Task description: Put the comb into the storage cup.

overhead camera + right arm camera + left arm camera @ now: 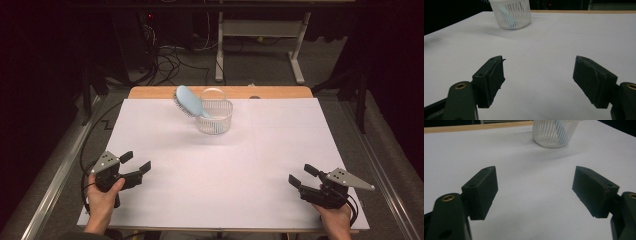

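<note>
A white slatted basket (pixel 215 116) stands at the far middle of the white-covered table (pixel 280 145). A light blue hairbrush (pixel 190 102) leans in it, handle down inside, head sticking out over the left rim. My left gripper (pixel 135 162) rests at the near left, jaws wide apart with nothing between them. At the near right my right gripper (pixel 303 175) is open and empty too. In the left gripper view the basket (pixel 554 133) sits far ahead of the open left gripper (pixel 535 190). In the right gripper view the basket (pixel 511 15) is far ahead to the left of the right gripper (pixel 539 80).
The wooden table edge (pixel 150 93) shows behind the white cover. Beyond the table are a white desk frame (pixel 260 40) and floor cables (pixel 170 60). Metal rails (pixel 55 175) run along both table sides.
</note>
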`<act>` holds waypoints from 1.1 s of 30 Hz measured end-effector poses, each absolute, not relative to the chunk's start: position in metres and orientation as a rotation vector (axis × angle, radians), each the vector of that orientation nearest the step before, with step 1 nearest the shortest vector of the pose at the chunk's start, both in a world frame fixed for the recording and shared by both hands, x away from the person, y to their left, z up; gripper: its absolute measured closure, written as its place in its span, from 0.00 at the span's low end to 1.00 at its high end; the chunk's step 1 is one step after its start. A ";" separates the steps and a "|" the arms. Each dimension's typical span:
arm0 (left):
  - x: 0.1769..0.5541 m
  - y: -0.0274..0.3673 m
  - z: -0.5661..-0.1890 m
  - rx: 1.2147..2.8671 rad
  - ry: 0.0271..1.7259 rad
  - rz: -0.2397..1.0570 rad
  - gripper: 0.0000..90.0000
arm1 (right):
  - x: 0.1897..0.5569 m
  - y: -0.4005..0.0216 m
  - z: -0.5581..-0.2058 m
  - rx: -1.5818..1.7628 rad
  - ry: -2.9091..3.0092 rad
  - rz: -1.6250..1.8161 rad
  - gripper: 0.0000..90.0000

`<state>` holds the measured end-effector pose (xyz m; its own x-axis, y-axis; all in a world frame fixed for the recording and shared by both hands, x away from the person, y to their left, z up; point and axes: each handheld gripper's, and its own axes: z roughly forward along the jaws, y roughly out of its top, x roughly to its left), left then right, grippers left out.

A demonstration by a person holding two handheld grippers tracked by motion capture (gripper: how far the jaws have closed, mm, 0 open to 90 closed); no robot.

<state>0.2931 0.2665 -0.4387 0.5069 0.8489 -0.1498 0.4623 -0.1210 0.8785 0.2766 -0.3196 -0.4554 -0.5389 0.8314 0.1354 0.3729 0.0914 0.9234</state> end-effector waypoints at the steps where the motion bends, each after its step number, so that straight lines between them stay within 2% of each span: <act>1: 0.293 0.266 -0.439 1.757 1.108 0.487 0.24 | 0.276 -0.320 -0.456 1.185 1.948 1.444 0.28; 20: 0.293 0.256 -0.449 1.812 1.118 0.468 0.25 | 0.275 -0.323 -0.454 1.192 1.930 1.446 0.29; 33: 0.291 0.257 -0.456 1.790 1.115 0.436 0.25 | 0.274 -0.325 -0.454 1.192 1.927 1.440 0.29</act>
